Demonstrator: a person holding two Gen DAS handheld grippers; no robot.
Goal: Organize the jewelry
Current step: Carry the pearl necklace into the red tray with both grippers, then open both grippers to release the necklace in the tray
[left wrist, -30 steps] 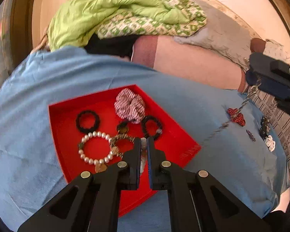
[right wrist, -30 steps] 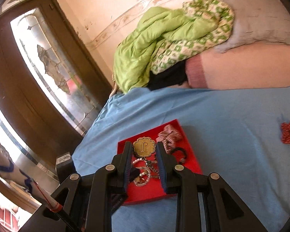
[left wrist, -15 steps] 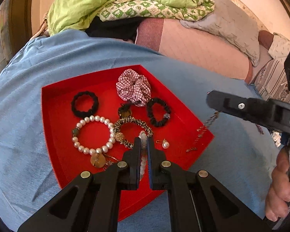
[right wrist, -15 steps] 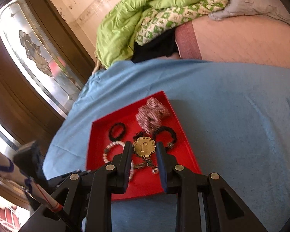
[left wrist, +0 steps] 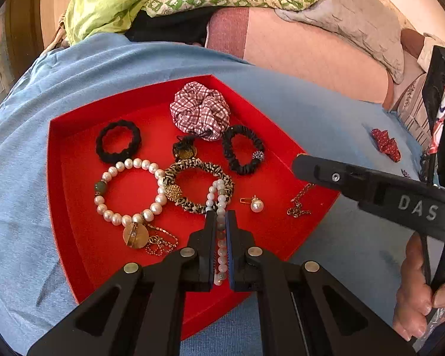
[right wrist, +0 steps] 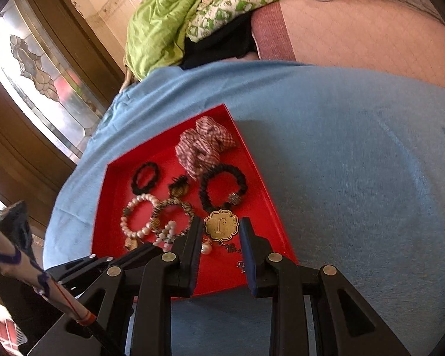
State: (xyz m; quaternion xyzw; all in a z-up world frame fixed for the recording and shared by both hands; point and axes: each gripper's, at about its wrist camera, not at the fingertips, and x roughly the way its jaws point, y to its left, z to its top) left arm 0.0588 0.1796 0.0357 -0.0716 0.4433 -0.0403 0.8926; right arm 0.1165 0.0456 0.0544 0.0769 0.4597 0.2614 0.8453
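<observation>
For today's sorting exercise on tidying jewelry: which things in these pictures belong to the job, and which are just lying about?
Part of the job:
red tray
pearl bracelet
pearl strand clamped in the left gripper
gold pendant between the right gripper's open jaws
pearl earring

Just lying about:
green quilt
grey pillow
blue sheet

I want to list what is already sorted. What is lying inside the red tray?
In the red tray: checked scrunchie, two black hair ties, pearl bracelet, leopard-print bracelet, pearl earring, chain. The left gripper hides part of a pearl strand.
</observation>
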